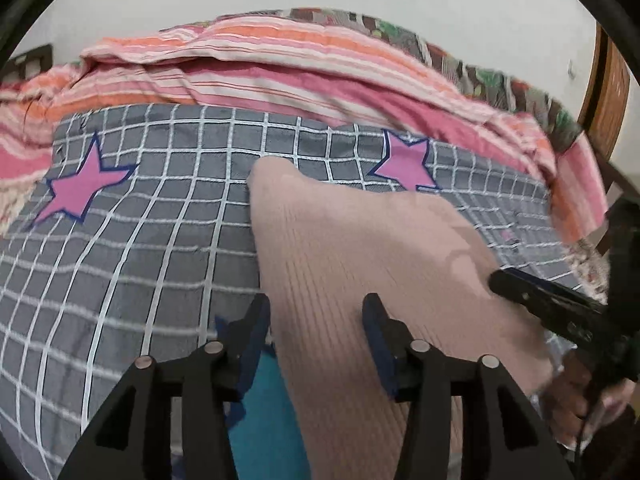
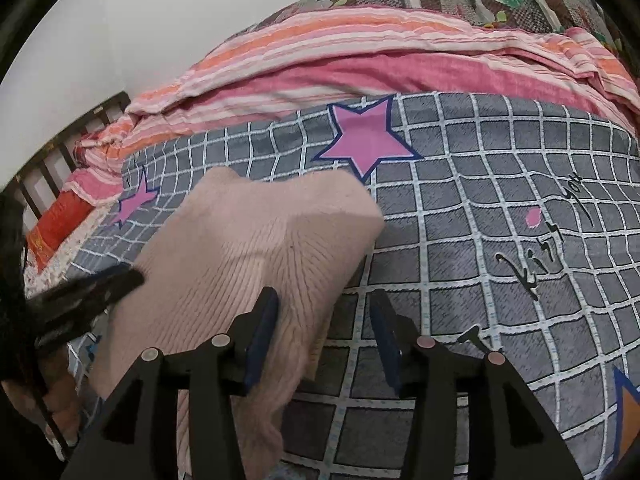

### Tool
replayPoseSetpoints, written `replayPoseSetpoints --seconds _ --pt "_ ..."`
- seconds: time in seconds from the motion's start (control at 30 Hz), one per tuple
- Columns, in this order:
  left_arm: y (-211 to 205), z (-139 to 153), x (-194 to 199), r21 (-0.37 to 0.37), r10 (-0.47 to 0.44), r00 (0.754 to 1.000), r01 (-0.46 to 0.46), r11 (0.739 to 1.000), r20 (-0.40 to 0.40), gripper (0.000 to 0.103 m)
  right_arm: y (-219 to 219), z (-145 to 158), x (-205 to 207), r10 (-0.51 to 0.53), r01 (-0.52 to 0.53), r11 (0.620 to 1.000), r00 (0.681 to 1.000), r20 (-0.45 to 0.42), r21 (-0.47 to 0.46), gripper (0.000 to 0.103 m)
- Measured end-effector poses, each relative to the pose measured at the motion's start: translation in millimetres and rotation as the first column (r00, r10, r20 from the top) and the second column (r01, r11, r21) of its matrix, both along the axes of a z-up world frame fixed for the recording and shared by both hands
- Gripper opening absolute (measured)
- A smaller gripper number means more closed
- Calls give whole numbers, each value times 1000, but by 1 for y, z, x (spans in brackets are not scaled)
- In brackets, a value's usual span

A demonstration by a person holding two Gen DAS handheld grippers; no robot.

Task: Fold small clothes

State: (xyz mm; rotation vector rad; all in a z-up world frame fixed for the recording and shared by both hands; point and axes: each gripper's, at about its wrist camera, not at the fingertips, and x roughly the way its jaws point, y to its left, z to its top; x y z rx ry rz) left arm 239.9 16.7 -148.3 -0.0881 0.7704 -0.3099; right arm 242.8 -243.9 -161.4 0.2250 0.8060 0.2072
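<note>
**Q:** Closest to the lens, what've you got?

**Me:** Left fingers first, spread apart w/ nothing pinched. They sit over the near part of the pink ribbed knit garment; the left-hand pad is at its edge and the other is over the knit. Can't tell if the pads touch the fabric. Bit of teal cloth peeks out just beside the garment, under my left gripper.

**Q:** And the right side?

**Me:** Right fingers also apart, holding nothing. One pad is over the garment's edge, the other over bare sheet.

**Q:** Where's the garment lying?

**Me:** On the bed, flat on the grey checked sheet w/ purple stars. It's between my two grippers, running away from both cams. Black script is printed on the sheet to the right.

**Q:** Behind it?

**Me:** Pink and orange striped blanket, bunched along the far side, w/ a floral cover past that.
</note>
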Motion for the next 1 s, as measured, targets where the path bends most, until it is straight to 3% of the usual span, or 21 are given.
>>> replayPoseSetpoints --seconds 0.13,0.23,0.47,0.63,1.0 --pt "8 0 -4 -73 -18 999 15 997 -36 49 -5 3 -2 -18 18 999 1000 8 36 46" --pt "4 -5 0 -71 -29 999 26 997 -44 51 -2 0 0 6 -5 998 1000 -14 69 44" --pt "4 -18 3 -81 -27 997 22 996 -67 61 8 -9 0 2 -2 1000 1000 -3 15 40" --pt "2 -18 -1 -44 -21 999 20 999 -37 62 4 -15 2 -15 15 999 1000 -16 36 47" --pt "-8 -14 -6 46 -11 1000 10 999 12 62 10 -13 -2 -18 18 1000 1000 18 -12 47"
